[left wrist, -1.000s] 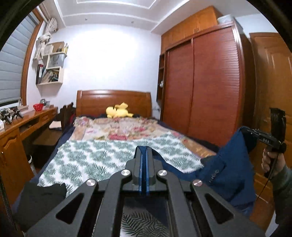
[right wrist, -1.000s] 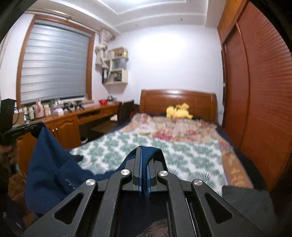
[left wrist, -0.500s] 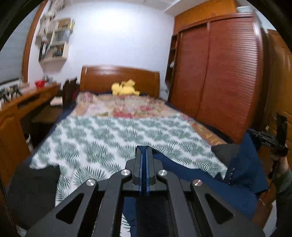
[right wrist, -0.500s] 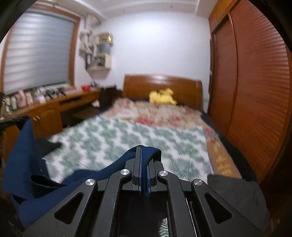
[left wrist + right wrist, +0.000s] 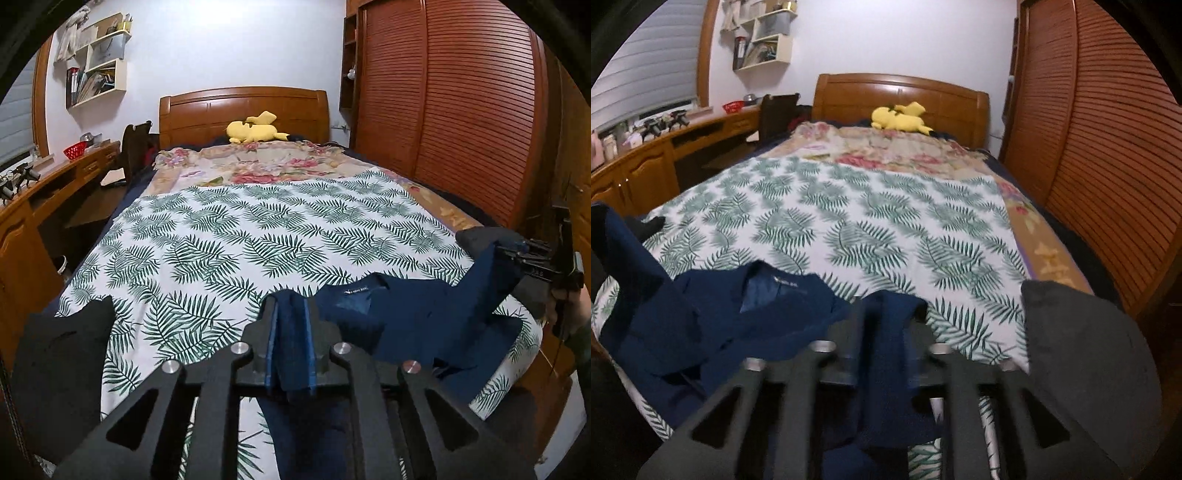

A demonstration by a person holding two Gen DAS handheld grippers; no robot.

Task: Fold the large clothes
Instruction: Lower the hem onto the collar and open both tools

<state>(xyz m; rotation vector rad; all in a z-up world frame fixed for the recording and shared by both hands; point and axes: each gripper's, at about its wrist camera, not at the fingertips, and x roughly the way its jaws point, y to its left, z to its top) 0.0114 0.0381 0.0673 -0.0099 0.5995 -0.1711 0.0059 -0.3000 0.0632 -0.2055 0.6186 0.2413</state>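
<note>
Garment: navy blue jacket (image 5: 402, 314), lying collar-up across the near end of the bed, spread between the two grippers; inner neck label visible.
Position to left gripper: a bunched fold of the jacket sits between the fingers of the left gripper (image 5: 290, 347), the rest trailing off to its right and down under it.
Position to right gripper: another fold sits between the fingers of the right gripper (image 5: 886, 339), the body of the jacket lying to its left.
Left gripper state: jaws opening, a narrow gap, cloth filling it and still touching both pads.
Right gripper state: jaws opening, wider gap, cloth between them; the view is blurred, so pad contact cannot be told.
Jacket material: matte woven cloth, soft creases, lining paler blue at the neck.
Gripper build: black angular metal arms with round silver bolts; blue pads on the left gripper's fingers.
Support: bed (image 5: 243, 107) with glossy wooden headboard, covered near the grippers by a white sheet (image 5: 258, 236) printed with green fern leaves.
Other cloth: dark grey garment (image 5: 1086, 354) at the right corner, soft and rounded; black garment (image 5: 59, 362) at the left corner.
</note>
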